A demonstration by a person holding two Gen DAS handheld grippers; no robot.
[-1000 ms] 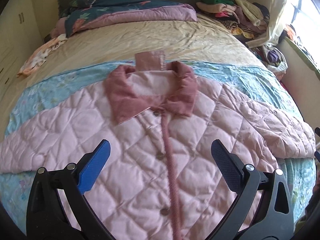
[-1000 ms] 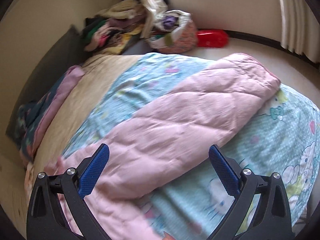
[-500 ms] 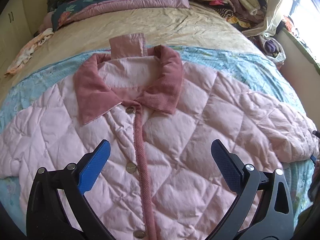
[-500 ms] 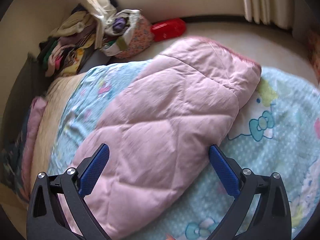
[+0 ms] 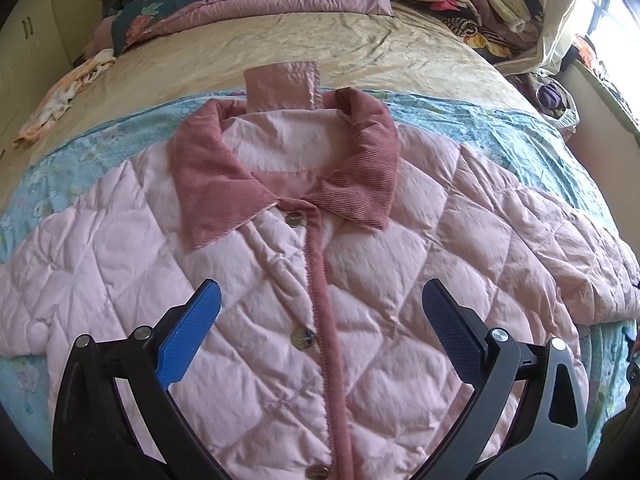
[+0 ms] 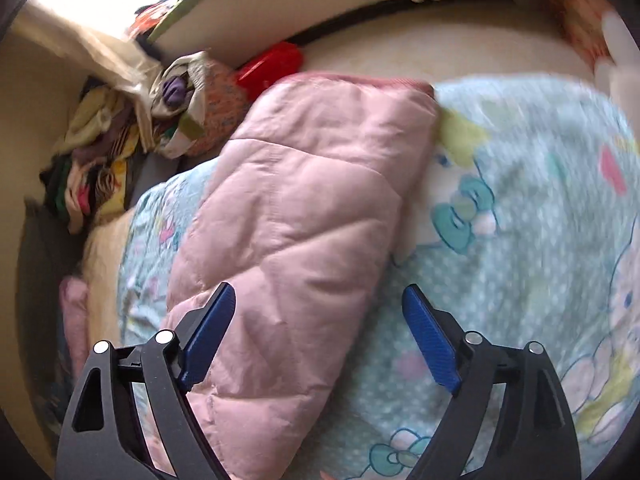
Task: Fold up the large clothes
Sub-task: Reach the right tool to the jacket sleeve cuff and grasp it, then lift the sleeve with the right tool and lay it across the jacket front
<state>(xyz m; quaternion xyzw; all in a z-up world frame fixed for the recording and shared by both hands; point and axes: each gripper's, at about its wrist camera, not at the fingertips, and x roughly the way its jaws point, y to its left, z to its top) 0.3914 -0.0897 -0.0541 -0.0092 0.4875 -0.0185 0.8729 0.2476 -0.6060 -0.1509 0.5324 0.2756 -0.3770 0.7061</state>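
A pink quilted jacket (image 5: 380, 264) with a dusty-rose corduroy collar (image 5: 208, 184) lies flat and buttoned, front up, on a light blue cartoon-print sheet (image 5: 492, 128). My left gripper (image 5: 320, 320) hangs open above the jacket's chest, its blue pads either side of the button placket (image 5: 320, 300). In the right wrist view one sleeve (image 6: 304, 208) stretches away towards the bed's edge. My right gripper (image 6: 318, 320) hovers over the sleeve's near part, jaws closing, pads clear of the fabric; the sleeve's edge lies between them.
A folded purple and floral quilt (image 5: 248, 4) lies at the bed's head. A heap of clothes (image 5: 472, 4) fills the far right corner. A small patterned cloth (image 5: 64, 96) lies at the left edge. A red object (image 6: 272, 66) sits on the floor past the sleeve.
The left gripper has sunk closer to the jacket's chest. The right gripper has rolled and moved in over the sleeve, and its jaws have narrowed a little.
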